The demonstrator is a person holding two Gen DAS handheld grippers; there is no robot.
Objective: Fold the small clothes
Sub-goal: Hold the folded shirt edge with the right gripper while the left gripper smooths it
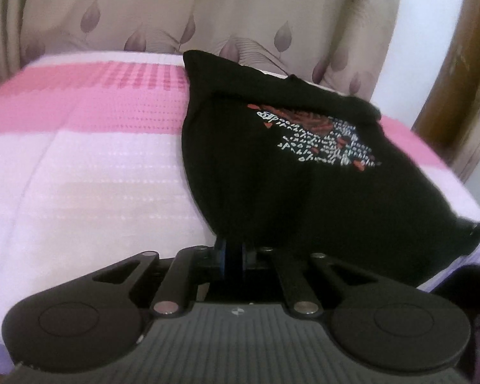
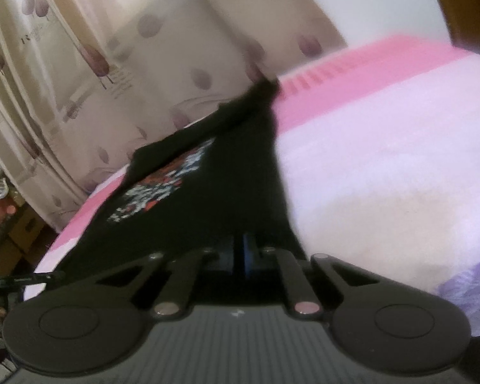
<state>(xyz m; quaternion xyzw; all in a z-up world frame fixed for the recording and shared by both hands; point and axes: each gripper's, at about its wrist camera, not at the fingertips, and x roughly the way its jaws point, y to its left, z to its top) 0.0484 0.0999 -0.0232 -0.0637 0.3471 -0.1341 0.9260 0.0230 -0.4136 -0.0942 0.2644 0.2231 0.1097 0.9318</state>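
Pink and white bedding covers the bed (image 1: 89, 160), with a leaf-patterned curtain (image 1: 176, 9) hanging behind it. On the bed lies the black shirt (image 1: 272, 176), its red and white print facing up, reaching from the far pink stripe down to the near edge.

Each hand-held gripper sits at the shirt's near hem. The left hand-held gripper (image 1: 233, 256) has its fingers drawn together, and black cloth lies right over the tips; it looks clamped on the hem, though the dark fabric hides the exact bite. The right hand-held gripper (image 2: 240, 249) is likewise closed at the hem, with the shirt (image 2: 224, 185) running away from it toward the curtain (image 2: 96, 64).

Judged from this, the 2 near corners are pinched ready to be carried toward the far end for a fold.

Risks from here:
- Either pinch may hold only 1 layer or a thin edge, so the cloth could slip free once lifted.
- If the 2 corners travel unevenly, the fold would land skewed and the print side would bunch.
- The shirt lies close to the bed's edge on the right in the left wrist view; a sideways tug could drag it off.
- Pulling too hard may shift the far end and wrinkle the bedding beneath.
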